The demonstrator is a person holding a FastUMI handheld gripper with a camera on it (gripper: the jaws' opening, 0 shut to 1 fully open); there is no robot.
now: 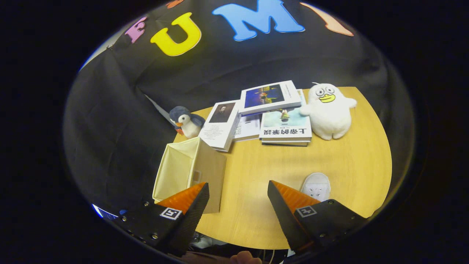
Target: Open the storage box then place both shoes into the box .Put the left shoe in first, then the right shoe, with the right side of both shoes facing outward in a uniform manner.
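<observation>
— Storage box (188, 176) sitting open-topped on the tabletop (348, 154), just ahead of one finger of the tongs (238, 194). Spread wide, clamped on nothing, hovering above.

— White shoe (316, 186) half hidden behind the other finger; left or right, hard to call. Second shoe possibly below the near edge.

Soft overhead light lit the desk (256, 172) evenly, with faint shadows and no glare; fisheye bending curved its edges, and focus stayed sharp.
</observation>
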